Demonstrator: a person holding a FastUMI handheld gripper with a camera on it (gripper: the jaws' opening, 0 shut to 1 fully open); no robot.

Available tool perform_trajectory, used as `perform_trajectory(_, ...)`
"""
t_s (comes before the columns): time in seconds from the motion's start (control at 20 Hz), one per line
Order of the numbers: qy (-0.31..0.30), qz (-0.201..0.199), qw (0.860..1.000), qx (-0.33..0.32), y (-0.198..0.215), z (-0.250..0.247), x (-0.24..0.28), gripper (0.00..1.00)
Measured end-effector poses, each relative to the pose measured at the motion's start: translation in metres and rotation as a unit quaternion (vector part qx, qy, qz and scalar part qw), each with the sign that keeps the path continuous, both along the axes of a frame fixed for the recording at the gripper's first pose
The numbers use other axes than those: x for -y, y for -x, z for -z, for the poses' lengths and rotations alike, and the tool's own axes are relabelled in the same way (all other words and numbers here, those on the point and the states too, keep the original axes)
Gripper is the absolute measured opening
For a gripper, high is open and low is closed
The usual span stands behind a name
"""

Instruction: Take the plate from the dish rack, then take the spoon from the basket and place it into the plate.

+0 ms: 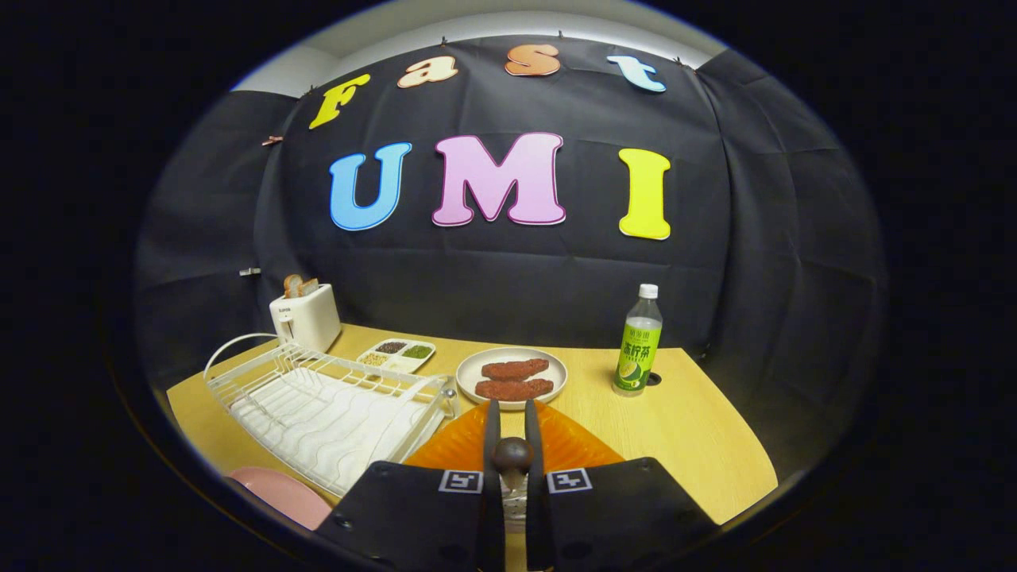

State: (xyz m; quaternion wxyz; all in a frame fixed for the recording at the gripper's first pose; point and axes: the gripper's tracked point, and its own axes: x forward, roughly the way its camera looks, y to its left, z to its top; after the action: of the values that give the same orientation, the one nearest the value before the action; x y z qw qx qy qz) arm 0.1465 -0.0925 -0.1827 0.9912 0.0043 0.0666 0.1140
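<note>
The gripper [512,419] has its fingers nearly closed on a dark-knobbed spoon handle [512,455], held over an orange plate [572,445]. Just beyond lies a round plate [477,369] with two reddish meat pieces [515,379]. A white dish rack [334,405] stands left, a green bottle [638,342] right.

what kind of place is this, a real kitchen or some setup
Likely a staged kitchen booth, not a real kitchen: a toaster, a dish rack and a plate of food sit on a wooden table before a black cloth wall. The gripper is shut on a spoon.
</note>
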Motion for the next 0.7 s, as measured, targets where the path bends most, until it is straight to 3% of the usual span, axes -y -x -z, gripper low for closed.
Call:
perform_trajectory(0.35,-0.013,-0.026,1.0,0.011,0.016,-0.087,-0.01,0.14)
perform_trajectory(0.55,-0.04,-0.073,0.996,-0.003,0.057,-0.107,-0.042,0.14)
perform_trajectory(0.7,-0.05,-0.131,0.99,-0.015,0.094,-0.104,-0.077,0.14)
